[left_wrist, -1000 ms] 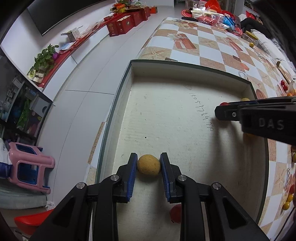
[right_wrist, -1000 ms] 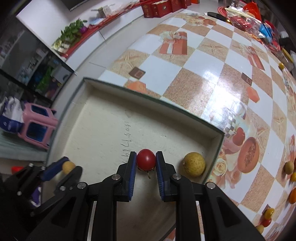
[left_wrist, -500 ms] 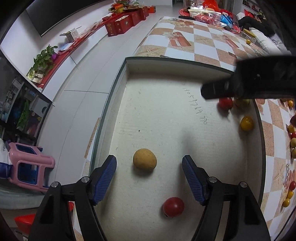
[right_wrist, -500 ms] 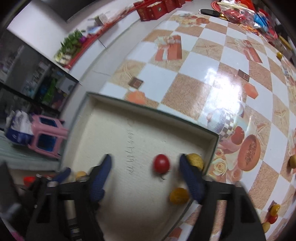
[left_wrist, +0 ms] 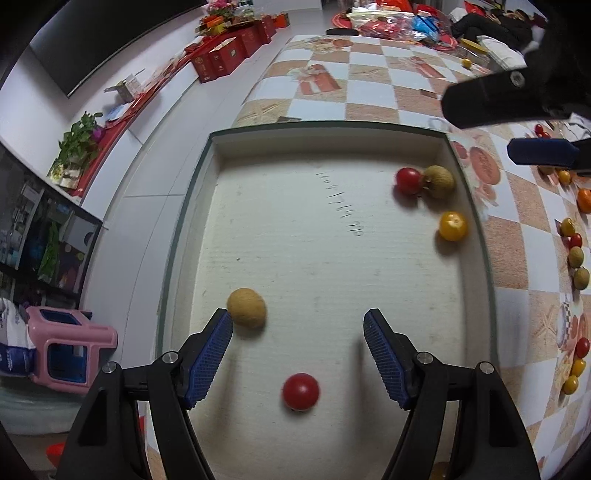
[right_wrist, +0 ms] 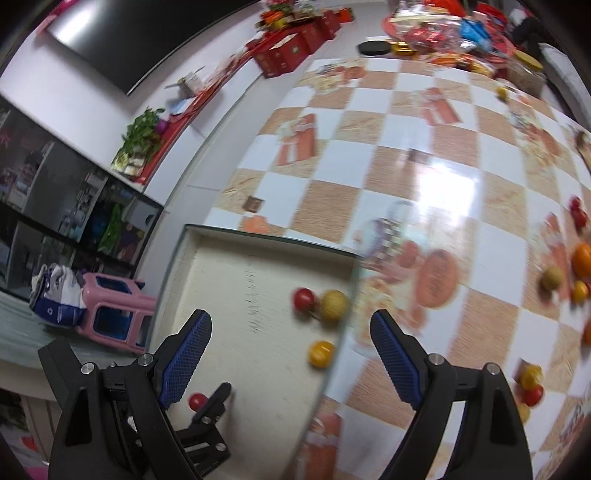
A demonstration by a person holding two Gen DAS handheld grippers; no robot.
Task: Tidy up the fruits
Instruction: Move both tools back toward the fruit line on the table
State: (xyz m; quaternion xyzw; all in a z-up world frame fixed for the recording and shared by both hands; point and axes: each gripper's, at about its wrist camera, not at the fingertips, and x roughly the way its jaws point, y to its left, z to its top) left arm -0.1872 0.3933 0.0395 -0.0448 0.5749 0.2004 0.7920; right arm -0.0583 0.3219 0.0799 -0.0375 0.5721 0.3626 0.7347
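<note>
A shallow cream tray (left_wrist: 207,173) holds several fruits. A tan round fruit (left_wrist: 246,308) lies just off my left gripper's left fingertip (left_wrist: 221,325). A red tomato (left_wrist: 300,391) lies below the open left gripper (left_wrist: 298,323). At the tray's far right sit a red tomato (left_wrist: 408,180), a tan fruit (left_wrist: 439,181) and a yellow tomato (left_wrist: 453,226); these also show in the right wrist view (right_wrist: 303,299). My right gripper (right_wrist: 291,325) is open and empty, raised above the tray's right edge (right_wrist: 347,295).
Loose small fruits lie on the checkered tablecloth (left_wrist: 373,85) right of the tray (left_wrist: 576,258), also in the right wrist view (right_wrist: 581,258). Red boxes (left_wrist: 229,55) and packets (left_wrist: 391,22) sit at the far end. A pink stool (left_wrist: 62,350) stands on the floor left.
Both grippers opened and released their fruits into the tray, then drew back. The right gripper lifted and swung right, toward the tablecloth. The red tomato now rests against the tan fruit.
</note>
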